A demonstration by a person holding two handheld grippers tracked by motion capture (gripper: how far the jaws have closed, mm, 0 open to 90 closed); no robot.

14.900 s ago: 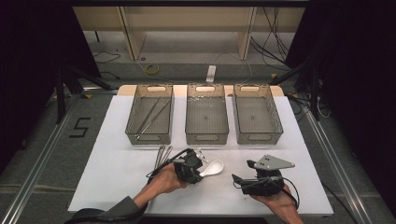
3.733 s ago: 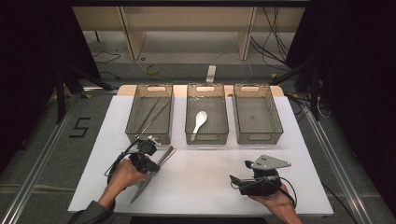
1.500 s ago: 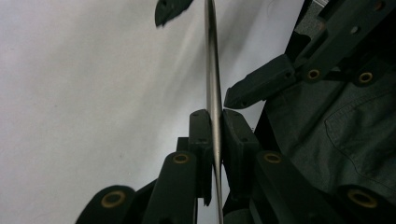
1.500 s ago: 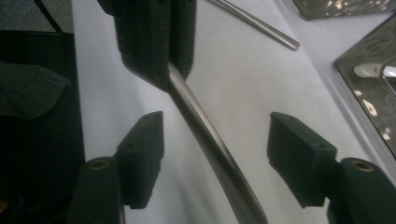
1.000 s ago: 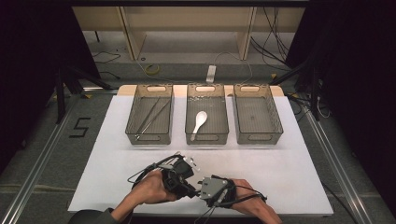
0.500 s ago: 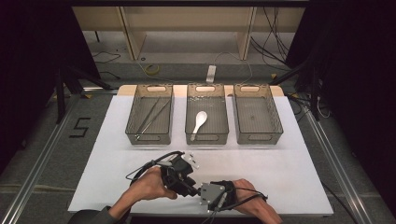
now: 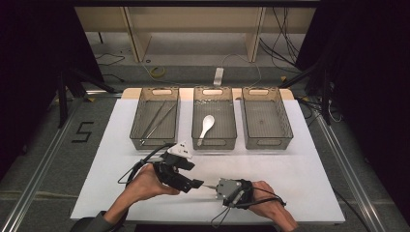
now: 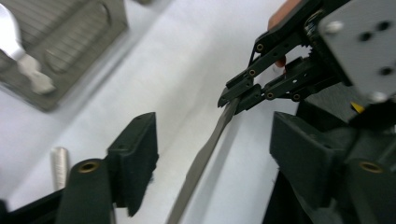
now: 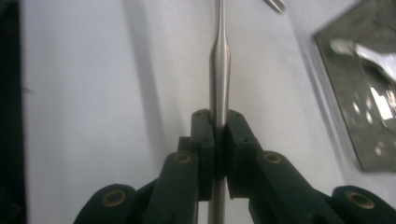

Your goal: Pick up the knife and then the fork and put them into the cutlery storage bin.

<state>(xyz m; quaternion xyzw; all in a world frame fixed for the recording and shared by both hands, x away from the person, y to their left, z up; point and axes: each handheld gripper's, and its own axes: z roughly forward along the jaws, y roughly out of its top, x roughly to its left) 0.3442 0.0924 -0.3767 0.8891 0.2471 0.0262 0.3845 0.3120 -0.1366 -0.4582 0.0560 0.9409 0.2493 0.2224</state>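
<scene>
A slim metal rod (image 9: 219,60), smooth and rounded with a flattened far end, ran lengthwise straight out from the right gripper (image 9: 219,154) toward the left gripper (image 8: 212,158), above the white table (image 7: 300,169). The right gripper's black jaws were clenched on its shaft. The left gripper's jaws had just been opening; they stood wide apart, the rod's flat end between them, touching neither pad.

Left gripper (image 7: 196,183): jaws just opened, releasing metal utensil (image 8: 205,154); right gripper (image 9: 219,140) now clamps its handle.
</scene>
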